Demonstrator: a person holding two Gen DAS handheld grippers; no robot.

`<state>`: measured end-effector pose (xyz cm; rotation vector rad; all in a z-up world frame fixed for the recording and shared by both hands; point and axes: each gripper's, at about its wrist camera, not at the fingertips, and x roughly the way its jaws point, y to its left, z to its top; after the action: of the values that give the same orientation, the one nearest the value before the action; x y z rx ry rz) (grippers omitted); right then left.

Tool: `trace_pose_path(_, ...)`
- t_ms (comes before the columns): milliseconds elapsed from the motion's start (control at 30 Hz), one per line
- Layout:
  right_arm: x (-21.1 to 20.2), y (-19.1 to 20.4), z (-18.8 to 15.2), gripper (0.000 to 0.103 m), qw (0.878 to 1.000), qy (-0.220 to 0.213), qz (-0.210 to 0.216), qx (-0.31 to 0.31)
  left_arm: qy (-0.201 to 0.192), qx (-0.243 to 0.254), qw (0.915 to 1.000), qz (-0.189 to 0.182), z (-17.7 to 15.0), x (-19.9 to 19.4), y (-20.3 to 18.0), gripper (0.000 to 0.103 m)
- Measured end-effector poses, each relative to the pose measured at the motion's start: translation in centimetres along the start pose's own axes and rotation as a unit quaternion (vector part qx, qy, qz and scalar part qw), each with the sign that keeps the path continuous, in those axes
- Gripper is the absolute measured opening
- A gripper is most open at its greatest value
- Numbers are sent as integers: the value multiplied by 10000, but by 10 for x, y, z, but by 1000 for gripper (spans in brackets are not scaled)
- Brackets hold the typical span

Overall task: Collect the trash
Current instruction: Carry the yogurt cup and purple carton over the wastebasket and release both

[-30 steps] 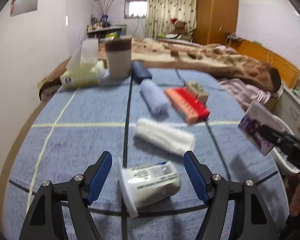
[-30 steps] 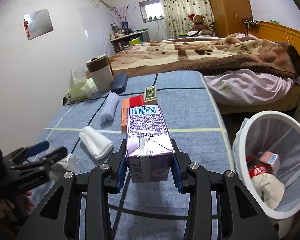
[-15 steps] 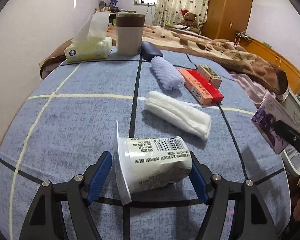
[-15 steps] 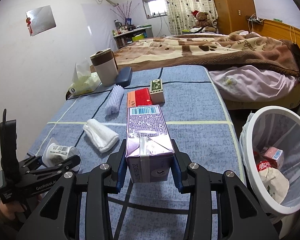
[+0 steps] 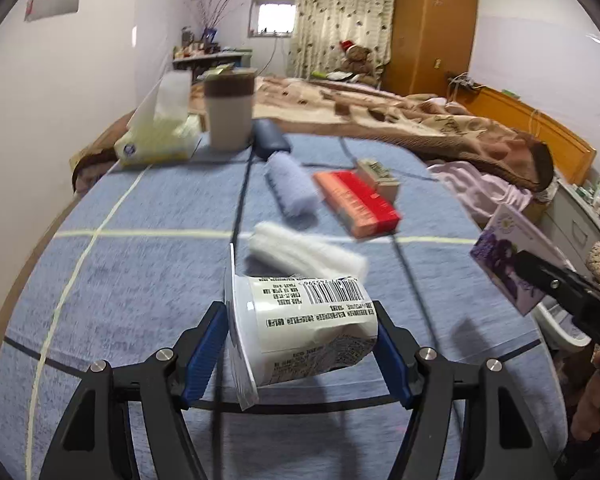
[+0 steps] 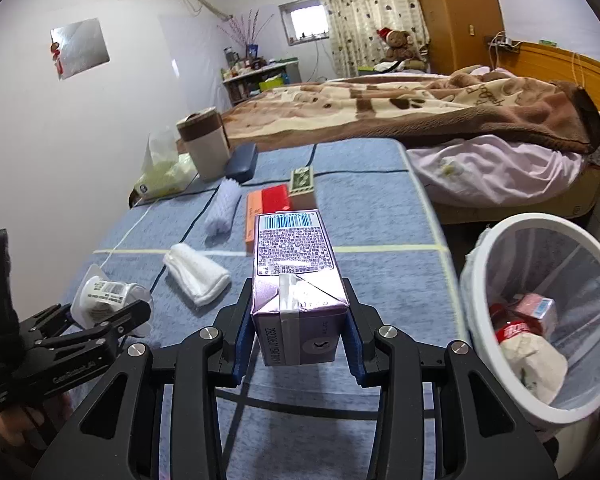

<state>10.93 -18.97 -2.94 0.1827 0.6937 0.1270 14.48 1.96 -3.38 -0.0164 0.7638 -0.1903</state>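
Observation:
My left gripper (image 5: 300, 344) is shut on a white plastic yogurt cup (image 5: 304, 328) lying on its side, its peeled lid pointing left, held just above the blue cloth. It also shows in the right wrist view (image 6: 100, 292). My right gripper (image 6: 298, 340) is shut on a purple drink carton (image 6: 296, 272), held above the table's right part. The carton shows at the right in the left wrist view (image 5: 512, 252). A white mesh trash bin (image 6: 540, 320) with trash inside stands on the floor to the right.
On the blue cloth table (image 5: 140, 272) lie a white rolled towel (image 5: 304, 252), a lilac roll (image 5: 290, 190), an orange-red box (image 5: 356, 202), a small box (image 5: 380, 178), a dark case (image 5: 270, 142), a cup (image 5: 230, 114) and a tissue pack (image 5: 160, 136). A bed (image 6: 420, 108) is behind.
My left gripper moved forward around the yogurt cup, closed on it and lifted it slightly. The right gripper held the carton and drifted a little toward the bin.

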Motion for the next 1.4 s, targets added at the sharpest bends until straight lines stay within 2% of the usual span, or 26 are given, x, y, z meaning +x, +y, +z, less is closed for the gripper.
trace_pose_path(467, -46, -37, 4, 39, 9975, -488, -506, 77, -492, 452, 9964, -530, 18, -34, -77, 70)
trace_pose_path(667, -68, -61, 2, 39, 9943, -651, -829, 150, -644, 635, 9913, -960, 22, -44, -120, 70)
trace_pose_path(967, -84, -105, -5, 40, 9869, -686, -1365, 515, -542, 987, 9803, -1624, 20, -34, -186, 70)
trace_pose_path(1300, -88, -145, -13, 40, 9801, -571, -1738, 772, -492, 1296, 9694, -2025, 20, -20, -245, 70)
trace_pose_path(1400, -87, -158, -14, 40, 9785, -514, -1791, 887, -512, 1429, 9677, -2011, 19, -15, -264, 70)
